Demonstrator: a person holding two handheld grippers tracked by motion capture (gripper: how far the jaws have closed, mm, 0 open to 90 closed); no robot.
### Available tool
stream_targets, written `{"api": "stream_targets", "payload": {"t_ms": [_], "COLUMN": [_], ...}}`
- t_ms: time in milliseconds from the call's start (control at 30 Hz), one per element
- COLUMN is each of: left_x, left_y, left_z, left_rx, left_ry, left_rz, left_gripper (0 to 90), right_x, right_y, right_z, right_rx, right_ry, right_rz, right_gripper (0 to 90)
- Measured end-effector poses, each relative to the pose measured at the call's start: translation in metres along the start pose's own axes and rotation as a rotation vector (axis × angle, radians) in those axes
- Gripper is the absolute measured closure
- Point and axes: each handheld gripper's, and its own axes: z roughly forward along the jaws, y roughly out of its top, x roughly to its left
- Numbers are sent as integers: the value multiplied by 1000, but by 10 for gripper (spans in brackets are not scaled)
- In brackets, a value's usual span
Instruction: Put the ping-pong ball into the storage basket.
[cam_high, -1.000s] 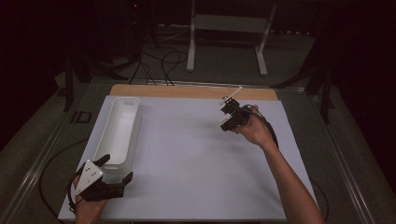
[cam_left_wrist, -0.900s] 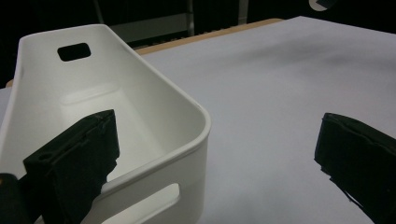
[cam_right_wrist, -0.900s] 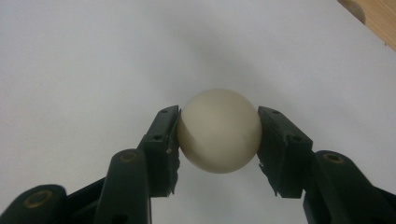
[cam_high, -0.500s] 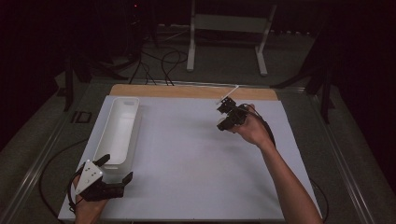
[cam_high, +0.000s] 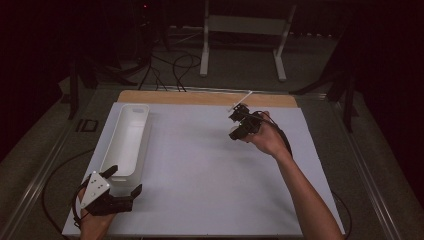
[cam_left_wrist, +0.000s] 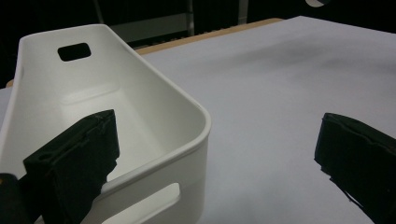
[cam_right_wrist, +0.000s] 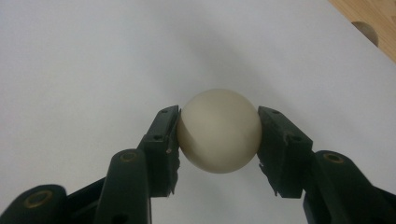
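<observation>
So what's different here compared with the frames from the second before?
Very little. The right gripper, its jaws shut on the white ball, has drifted slightly toward the table's near side and to the left in the high view, still held above the white mat. The grip itself is unchanged. The left gripper stays open at the near end of the white bin, which hasn't moved.
</observation>
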Motion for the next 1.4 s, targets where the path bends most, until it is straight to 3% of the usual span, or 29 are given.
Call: {"api": "stream_targets", "payload": {"t_ms": [1400], "left_x": [0], "left_y": [0], "left_z": [0], "left_rx": [-1], "left_ry": [1], "left_rz": [-3], "left_gripper": [3], "right_x": [29], "right_y": [22], "right_z": [-5], "right_rx": [-31], "right_ry": [45], "right_rz": [-60], "right_gripper": [509]}}
